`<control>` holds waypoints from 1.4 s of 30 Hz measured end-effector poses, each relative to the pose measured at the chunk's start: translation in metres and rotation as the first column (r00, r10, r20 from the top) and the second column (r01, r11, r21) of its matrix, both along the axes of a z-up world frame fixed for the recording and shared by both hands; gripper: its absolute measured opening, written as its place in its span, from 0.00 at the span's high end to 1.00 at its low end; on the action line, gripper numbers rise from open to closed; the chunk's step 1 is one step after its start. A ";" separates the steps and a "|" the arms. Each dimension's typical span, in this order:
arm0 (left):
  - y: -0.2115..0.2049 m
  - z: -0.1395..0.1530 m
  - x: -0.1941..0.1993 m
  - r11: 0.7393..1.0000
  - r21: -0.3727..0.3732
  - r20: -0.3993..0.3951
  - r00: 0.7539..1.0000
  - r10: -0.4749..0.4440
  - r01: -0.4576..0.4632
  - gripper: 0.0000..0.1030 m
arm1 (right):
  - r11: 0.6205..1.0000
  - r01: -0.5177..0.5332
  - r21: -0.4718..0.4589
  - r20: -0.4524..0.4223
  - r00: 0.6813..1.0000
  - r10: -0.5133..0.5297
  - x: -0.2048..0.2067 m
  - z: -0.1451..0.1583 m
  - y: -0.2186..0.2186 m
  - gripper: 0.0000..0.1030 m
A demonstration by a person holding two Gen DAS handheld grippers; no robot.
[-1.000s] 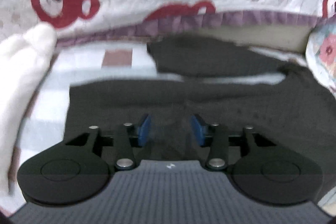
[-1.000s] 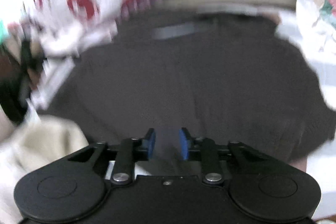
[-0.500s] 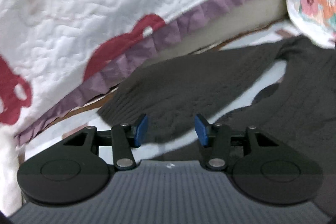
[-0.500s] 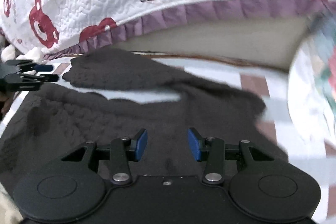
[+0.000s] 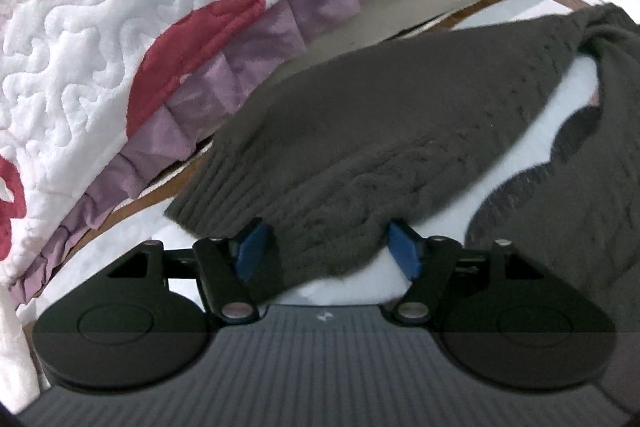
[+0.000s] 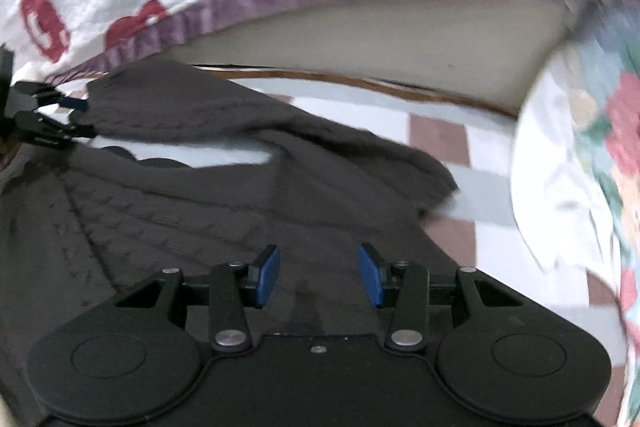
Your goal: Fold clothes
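1. Looking along my left gripper, I see its blue pads spread wide on either side of the ribbed cuff of the dark sweater's sleeve; nothing is clamped.
2. My right gripper hangs wide apart as well, over the sweater's body, holding nothing. In that view my left gripper sits at the far left edge, right at the sleeve's end.
3. The dark knit sweater lies spread on the checked bed sheet, its sleeve stretched out sideways and apart from the body, with a strip of sheet showing between them. A quilt with red bears and a purple frill hangs behind it, and a floral pillow sits to the right.
4. I judge the step in hand to be the sleeve: the cuff sits between my left pads, ready to be pinched.
5. That move calls for closing on the cuff's full thickness, lifting low, and carrying it across onto the body without dragging the rest; the loose knit may stretch or slip.
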State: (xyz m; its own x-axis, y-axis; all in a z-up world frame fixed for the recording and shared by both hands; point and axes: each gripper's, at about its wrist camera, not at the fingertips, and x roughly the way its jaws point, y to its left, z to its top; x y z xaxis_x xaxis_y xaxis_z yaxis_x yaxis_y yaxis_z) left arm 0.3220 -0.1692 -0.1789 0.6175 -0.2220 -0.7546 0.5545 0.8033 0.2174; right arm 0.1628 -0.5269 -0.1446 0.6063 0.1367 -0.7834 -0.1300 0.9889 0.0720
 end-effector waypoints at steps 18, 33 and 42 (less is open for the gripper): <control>-0.001 0.104 -0.090 0.895 -0.444 0.137 0.990 0.029 0.036 0.89 | 0.937 0.197 0.290 -0.065 0.980 -0.186 0.003 -0.007 -0.027 0.53; 0.047 0.130 -0.253 0.885 -0.466 0.030 0.999 0.014 0.001 0.89 | 0.797 0.286 0.533 -0.077 0.954 -0.291 -0.004 -0.005 -0.022 0.50; 0.067 0.079 -0.281 0.902 -0.395 -0.191 0.976 0.104 -0.173 0.89 | 0.713 0.420 0.562 -0.122 0.894 -0.431 -0.023 -0.017 -0.026 0.48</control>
State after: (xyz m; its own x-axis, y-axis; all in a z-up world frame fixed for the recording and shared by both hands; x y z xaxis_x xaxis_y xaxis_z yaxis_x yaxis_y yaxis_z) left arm 0.0411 -0.1021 -0.0999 0.5417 -0.4521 -0.7086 0.4309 0.8732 -0.2277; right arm 0.1397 -0.5526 -0.1615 0.7214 0.2692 -0.6380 0.2883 0.7210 0.6302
